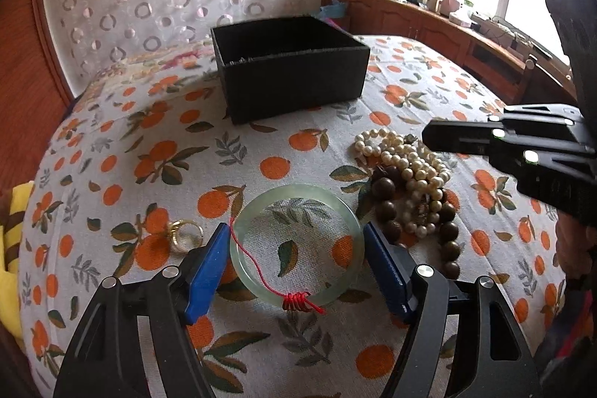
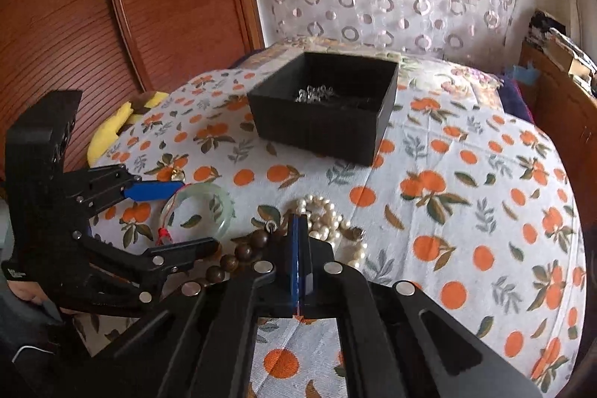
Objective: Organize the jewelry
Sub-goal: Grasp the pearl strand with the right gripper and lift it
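A pale green jade bangle [image 1: 242, 250] with a red cord lies flat on the orange-print cloth. My left gripper [image 1: 296, 234] is open, its blue fingers [image 1: 209, 267] on either side of the bangle, close to its rim. The bangle also shows in the right wrist view [image 2: 224, 207]. A pearl necklace [image 1: 406, 166] and a brown wooden bead bracelet [image 1: 384, 191] lie heaped to the right. My right gripper [image 2: 299, 222] is shut and empty, its tips over that heap [image 2: 324, 215]. A black open box [image 1: 287, 69] stands behind, with a silver chain [image 2: 315, 94] inside.
Gold rings [image 1: 184, 235] lie left of the bangle. A yellow cushion [image 2: 112, 125] sits at the bed's left edge. A wooden wardrobe [image 2: 112, 6] stands left, a cluttered wooden shelf [image 1: 447, 25] under the window to the right.
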`<state>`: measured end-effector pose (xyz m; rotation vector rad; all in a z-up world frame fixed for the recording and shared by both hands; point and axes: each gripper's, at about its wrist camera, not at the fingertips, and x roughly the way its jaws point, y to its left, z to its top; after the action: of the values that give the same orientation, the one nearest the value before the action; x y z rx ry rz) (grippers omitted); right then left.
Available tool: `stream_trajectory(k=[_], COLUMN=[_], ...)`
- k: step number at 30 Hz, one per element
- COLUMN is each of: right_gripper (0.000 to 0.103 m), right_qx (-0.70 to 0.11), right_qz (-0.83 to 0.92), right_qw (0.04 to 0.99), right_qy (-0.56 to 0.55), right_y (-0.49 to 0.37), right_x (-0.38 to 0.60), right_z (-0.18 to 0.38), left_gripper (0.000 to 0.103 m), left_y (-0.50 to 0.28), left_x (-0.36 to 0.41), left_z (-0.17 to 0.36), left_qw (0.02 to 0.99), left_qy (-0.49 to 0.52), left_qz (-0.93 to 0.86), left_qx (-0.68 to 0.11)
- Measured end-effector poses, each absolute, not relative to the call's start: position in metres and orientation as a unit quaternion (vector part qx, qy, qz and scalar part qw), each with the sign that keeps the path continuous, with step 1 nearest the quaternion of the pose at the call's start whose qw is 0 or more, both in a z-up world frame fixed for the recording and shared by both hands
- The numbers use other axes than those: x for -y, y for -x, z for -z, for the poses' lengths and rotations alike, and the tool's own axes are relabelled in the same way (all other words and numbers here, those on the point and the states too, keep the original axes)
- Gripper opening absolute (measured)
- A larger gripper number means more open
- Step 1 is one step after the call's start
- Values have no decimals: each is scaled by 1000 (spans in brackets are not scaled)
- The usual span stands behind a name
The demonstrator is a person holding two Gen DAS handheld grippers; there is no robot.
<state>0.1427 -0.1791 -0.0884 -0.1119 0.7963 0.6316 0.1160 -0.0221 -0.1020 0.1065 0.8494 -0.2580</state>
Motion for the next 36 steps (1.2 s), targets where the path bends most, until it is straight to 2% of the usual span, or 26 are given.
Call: stream_trajectory(k=[9, 10, 12, 18, 26, 29, 36], right_gripper=[3, 6, 30, 33, 29, 23, 16], right_qx=[-389, -392, -400, -421, -429, -428, -431], right_qz=[-283, -286, -289, -295, -295, -290, -275], right_qw=[874, 872, 868, 856, 849, 847, 852], right_qy=[65, 65, 59, 56, 91, 124, 110], right_y=[-142, -140, -138, -144, -146, -140, -146], right_x=[182, 181, 181, 173, 164, 166, 189], right_z=[87, 91, 97, 110, 110, 106, 102], left_gripper=[69, 69, 69, 69, 69, 69, 69], left_y=[-91, -88, -81, -77, -76, -75, -75], left_x=[11, 10, 8, 7, 11, 11, 12], left_z=[75, 72, 69, 69, 72, 72, 72], left_qw=[920, 923, 926, 925, 924, 924, 924], left_qy=[-15, -12, -4, -2, -1, 0, 0], left_qz=[119, 117, 117, 120, 127, 128, 128], left_qx=[-372, -367, -360, -359, -361, -361, -360])
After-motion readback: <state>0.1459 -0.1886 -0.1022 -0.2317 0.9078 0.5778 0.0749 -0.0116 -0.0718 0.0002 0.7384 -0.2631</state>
